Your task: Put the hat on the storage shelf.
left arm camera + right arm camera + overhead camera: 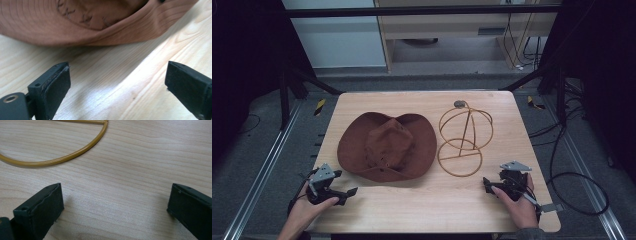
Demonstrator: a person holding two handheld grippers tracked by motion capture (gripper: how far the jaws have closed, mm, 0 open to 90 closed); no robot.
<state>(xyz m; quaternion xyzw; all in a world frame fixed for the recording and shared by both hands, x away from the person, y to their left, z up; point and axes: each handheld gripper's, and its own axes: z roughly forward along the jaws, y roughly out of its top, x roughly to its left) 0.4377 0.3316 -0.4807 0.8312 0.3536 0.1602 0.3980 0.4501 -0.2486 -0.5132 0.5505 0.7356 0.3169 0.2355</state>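
A brown wide-brimmed hat (387,146) lies crown up on the left half of the wooden table (422,205). To its right stands a gold wire hat stand (464,135) with a round base ring and a domed top. My left gripper (348,194) rests near the table's front left corner, open, jaws empty, just short of the hat's brim (105,35). At the front right, my right gripper (488,184) is open too, with bare wood between its jaws and the stand's base ring (57,160) a little ahead of it.
Black frame legs stand at the table's back corners. Cables (577,180) lie on the grey floor to the right. A wooden cabinet (452,30) stands beyond the table's far edge.
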